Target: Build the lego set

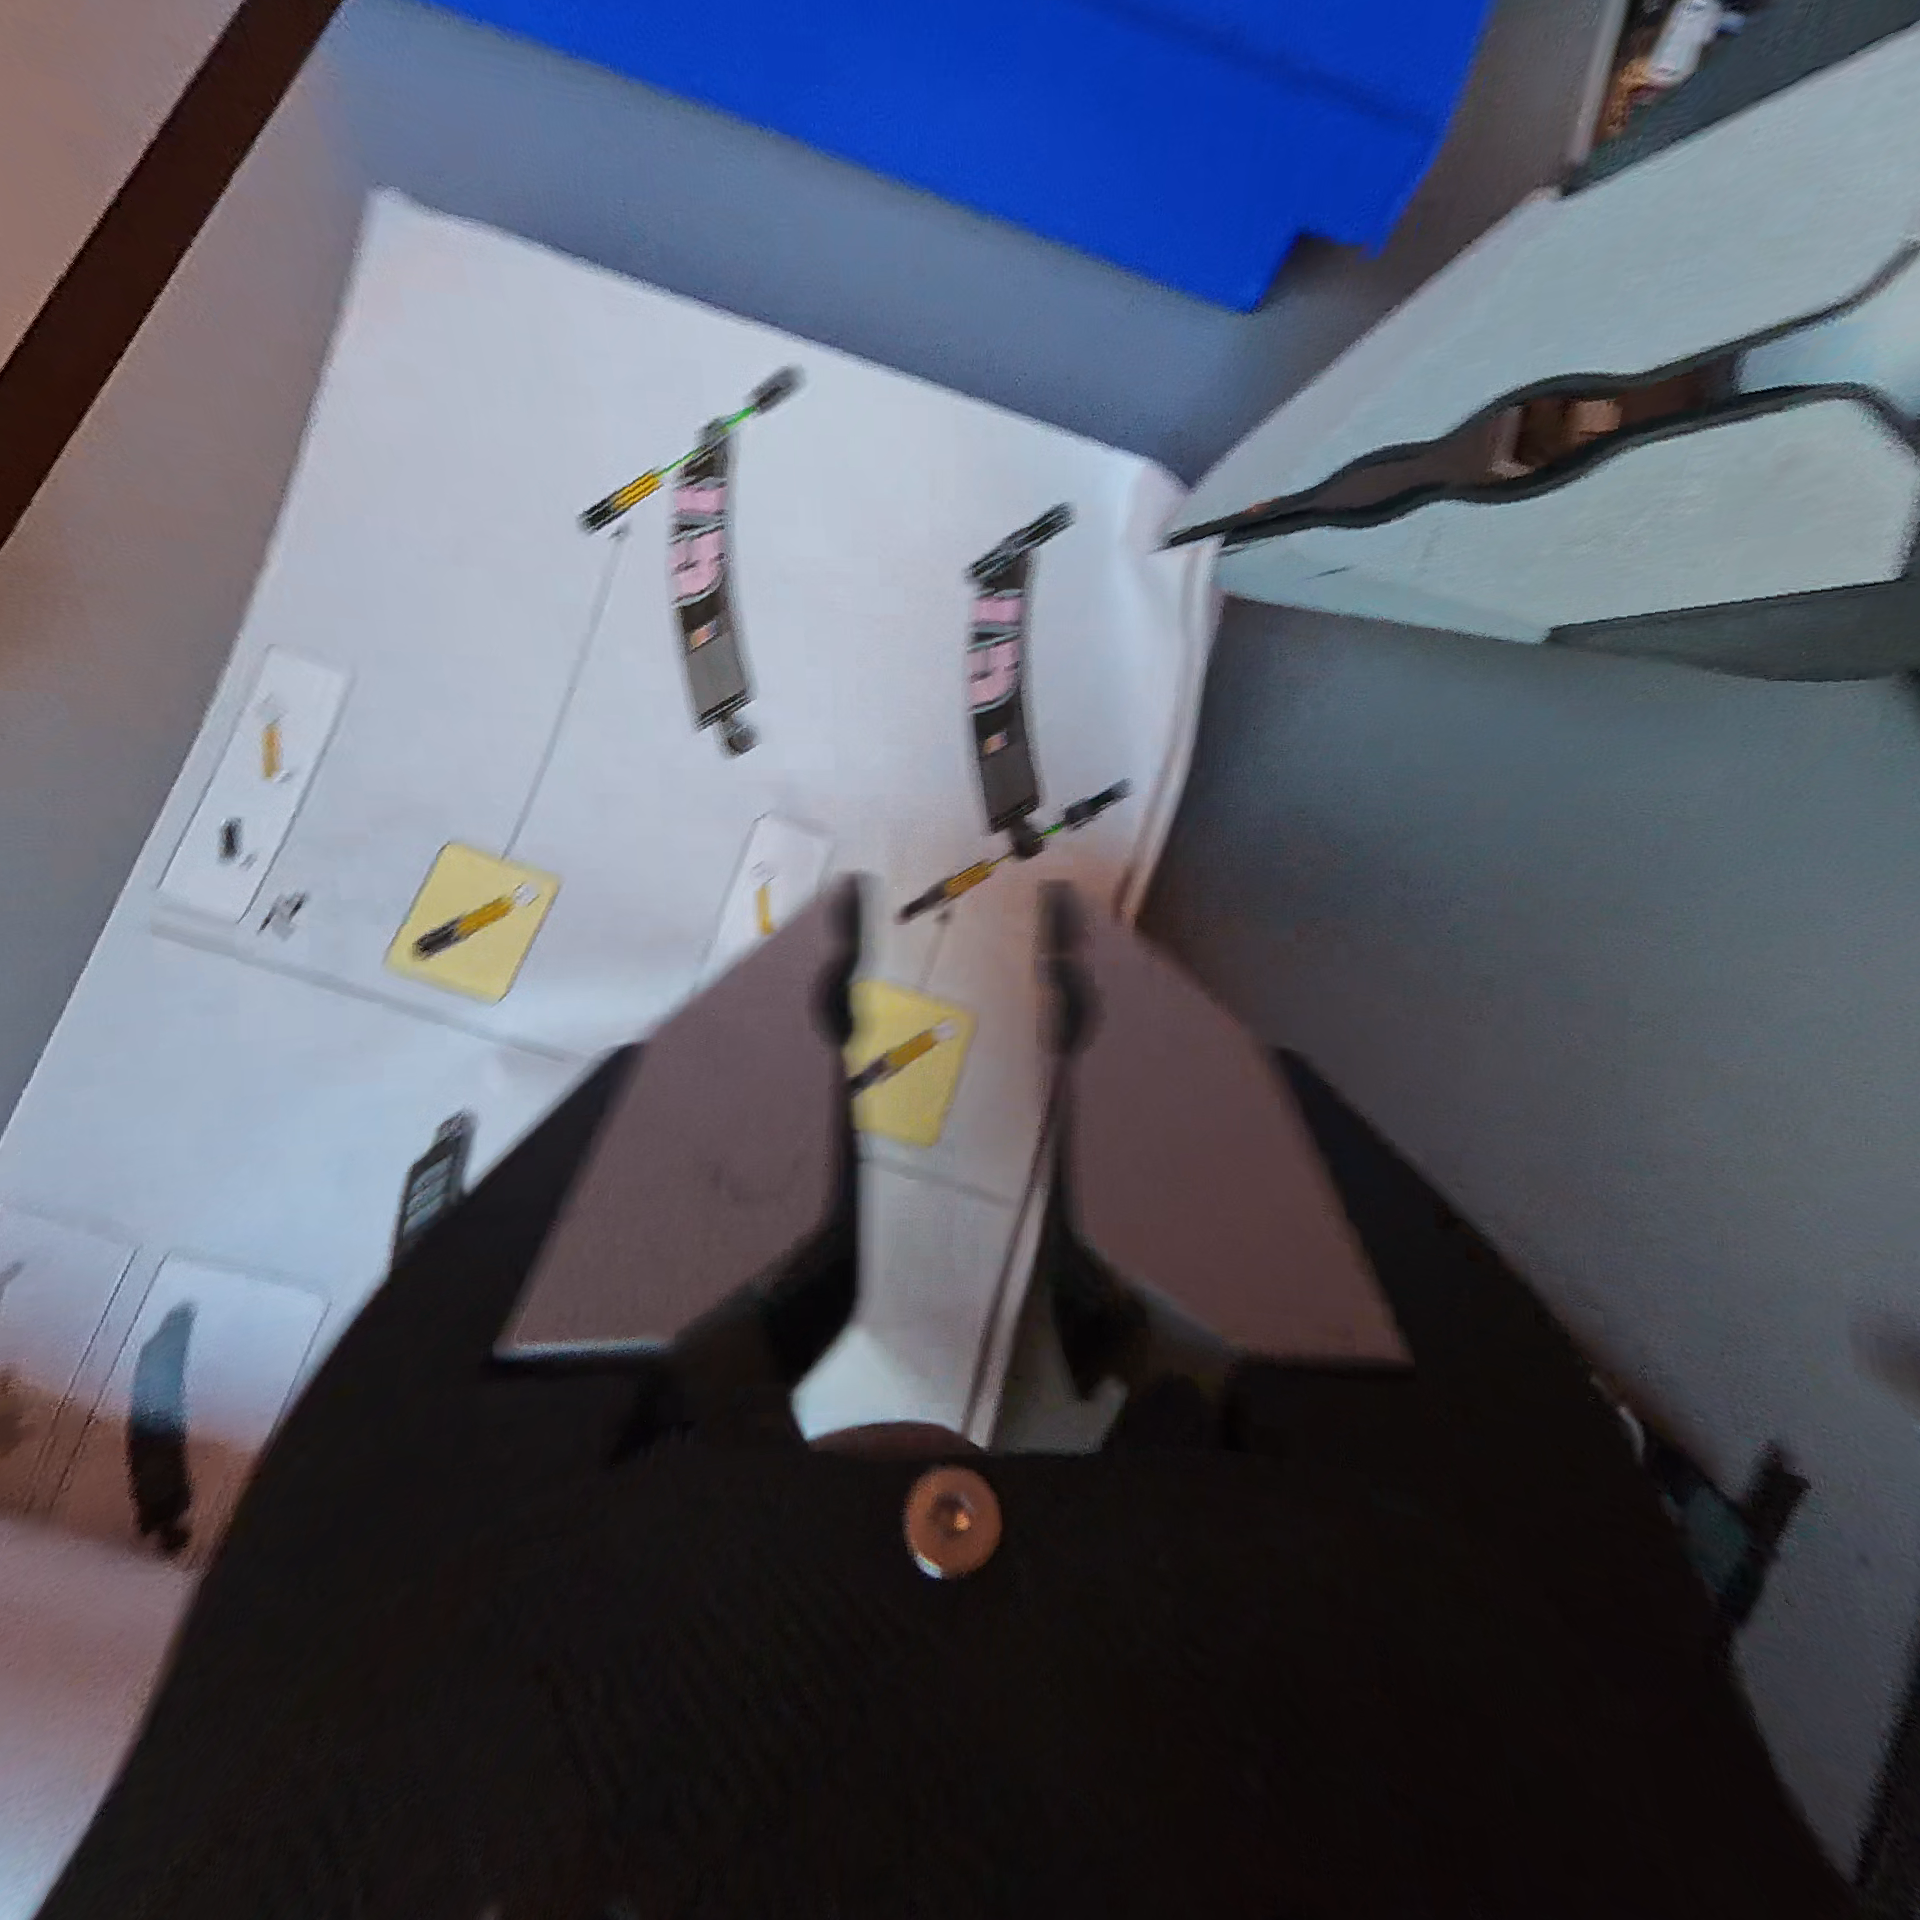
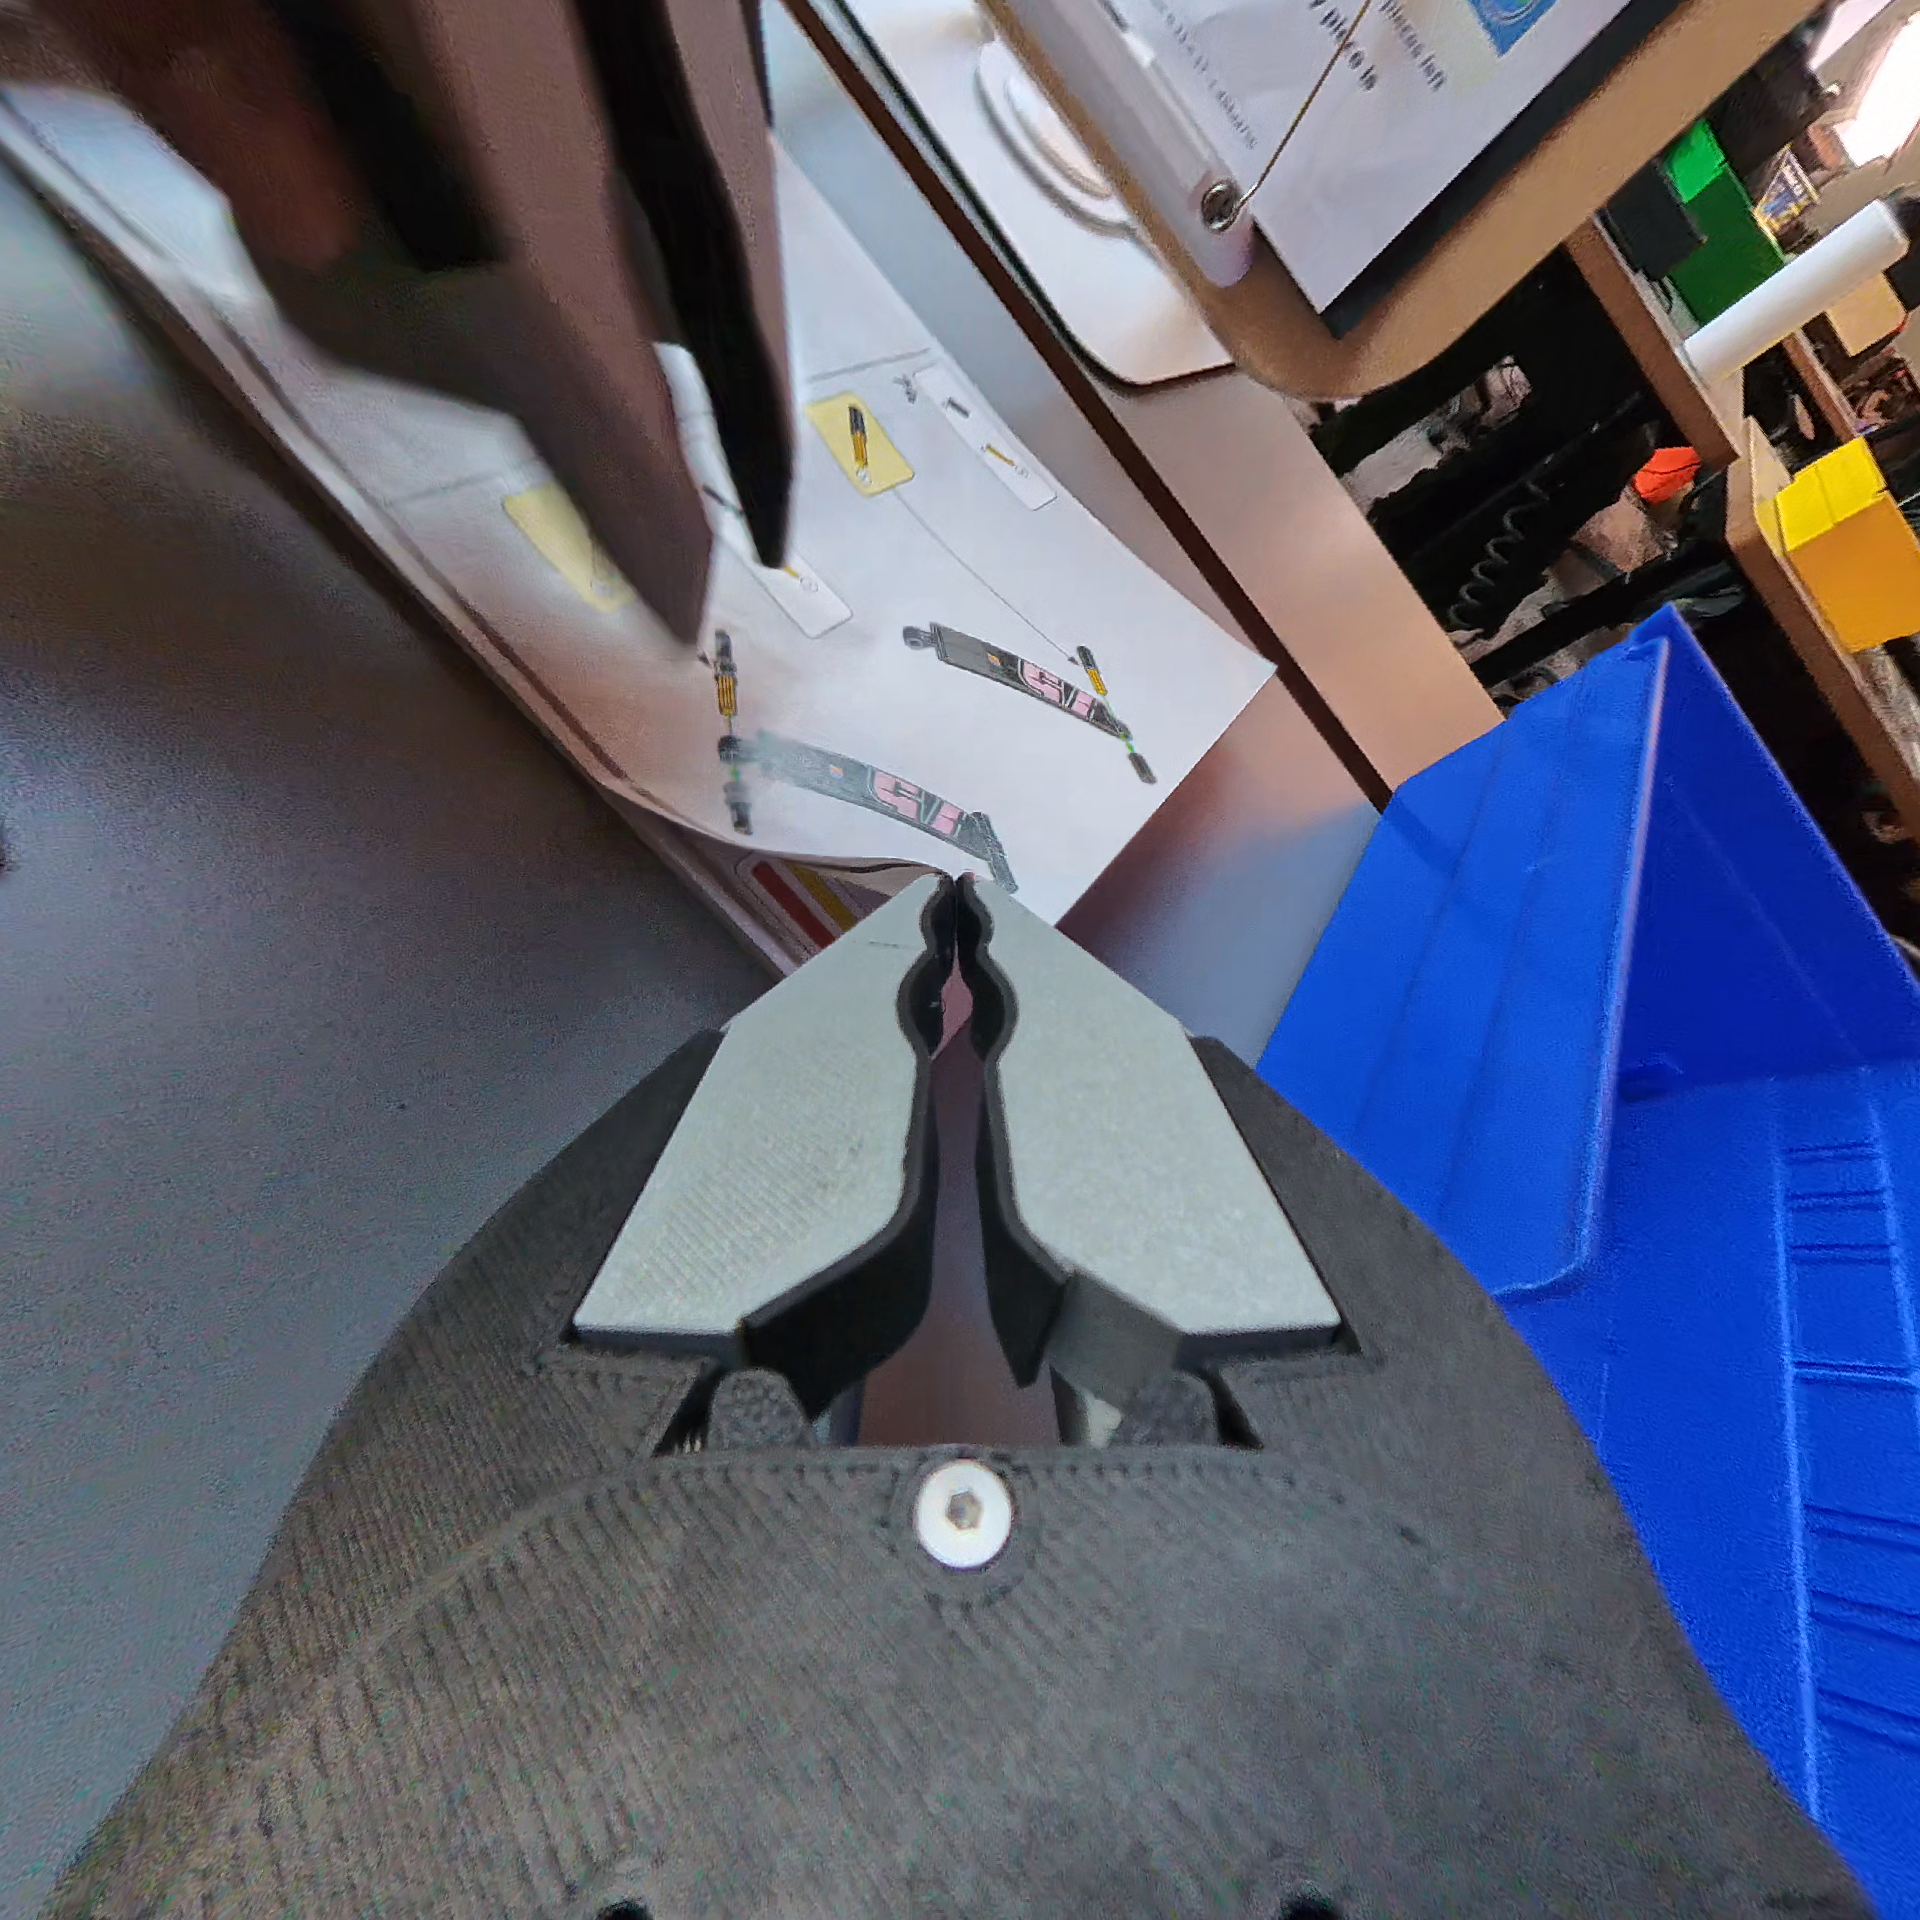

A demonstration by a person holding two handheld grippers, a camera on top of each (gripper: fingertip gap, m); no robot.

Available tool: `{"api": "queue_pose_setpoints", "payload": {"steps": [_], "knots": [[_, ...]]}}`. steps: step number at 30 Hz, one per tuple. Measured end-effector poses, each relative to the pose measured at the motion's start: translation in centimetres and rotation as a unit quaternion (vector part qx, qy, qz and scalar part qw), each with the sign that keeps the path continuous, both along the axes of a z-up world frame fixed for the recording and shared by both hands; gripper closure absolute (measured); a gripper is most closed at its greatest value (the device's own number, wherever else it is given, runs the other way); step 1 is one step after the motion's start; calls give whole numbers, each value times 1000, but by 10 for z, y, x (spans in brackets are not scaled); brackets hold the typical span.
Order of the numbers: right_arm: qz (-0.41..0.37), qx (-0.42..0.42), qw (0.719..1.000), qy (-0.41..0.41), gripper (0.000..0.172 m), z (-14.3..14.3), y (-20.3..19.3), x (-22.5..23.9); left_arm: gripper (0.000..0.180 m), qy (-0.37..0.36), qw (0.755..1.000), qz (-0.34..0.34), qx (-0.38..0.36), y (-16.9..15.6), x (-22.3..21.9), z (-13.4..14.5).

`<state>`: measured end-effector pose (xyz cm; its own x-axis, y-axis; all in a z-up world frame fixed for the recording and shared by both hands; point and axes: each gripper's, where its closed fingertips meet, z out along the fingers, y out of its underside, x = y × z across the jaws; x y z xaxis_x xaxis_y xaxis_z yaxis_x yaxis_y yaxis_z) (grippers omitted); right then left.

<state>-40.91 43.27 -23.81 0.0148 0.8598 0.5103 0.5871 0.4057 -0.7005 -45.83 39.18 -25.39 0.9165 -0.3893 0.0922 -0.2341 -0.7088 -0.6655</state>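
Observation:
The open instruction booklet (image 1: pixel 623 623) lies on the grey table, its pages showing printed building steps. My left gripper (image 1: pixel 951 935) is open with nothing between its fingers and hovers over the booklet's right page; the view is blurred. My right gripper (image 2: pixel 956 883) is shut on the outer edge of the booklet's page (image 2: pixel 935 582), which curls up off the pages beneath. In the left wrist view the right gripper (image 1: pixel 1179 538) meets that page edge with its tips. The left gripper (image 2: pixel 732 592) shows in the right wrist view above the booklet. No loose Lego parts show.
A blue bin (image 2: pixel 1662 1143) stands right of the booklet; it also shows in the left wrist view (image 1: pixel 1039 125) beyond the booklet. Grey table top (image 1: pixel 1558 935) lies beside the booklet. A white stand base (image 2: pixel 1091 208) and shelves with a yellow box (image 2: pixel 1839 540) lie beyond the table edge. Tip to tip, the grippers are about 7 cm apart.

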Motion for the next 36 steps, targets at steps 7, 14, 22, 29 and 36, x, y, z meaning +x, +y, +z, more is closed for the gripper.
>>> {"api": "queue_pose_setpoints", "payload": {"steps": [7,14,22,29,36], "knots": [[5,-57,997,45,172,17,-5,-1,137,93,994,-57,19,20,45,7],[14,-68,990,126,158,47,-7,5,180,112,989,-17,98,3,12,39],[23,-101,987,126,160,40,-9,3,180,28,963,216,160,-141,-138,62],[44,-95,993,60,150,11,-21,0,176,-96,946,303,59,-256,-184,3],[94,-189,976,50,147,20,-54,-11,164,-63,936,347,16,-332,-231,7]]}}
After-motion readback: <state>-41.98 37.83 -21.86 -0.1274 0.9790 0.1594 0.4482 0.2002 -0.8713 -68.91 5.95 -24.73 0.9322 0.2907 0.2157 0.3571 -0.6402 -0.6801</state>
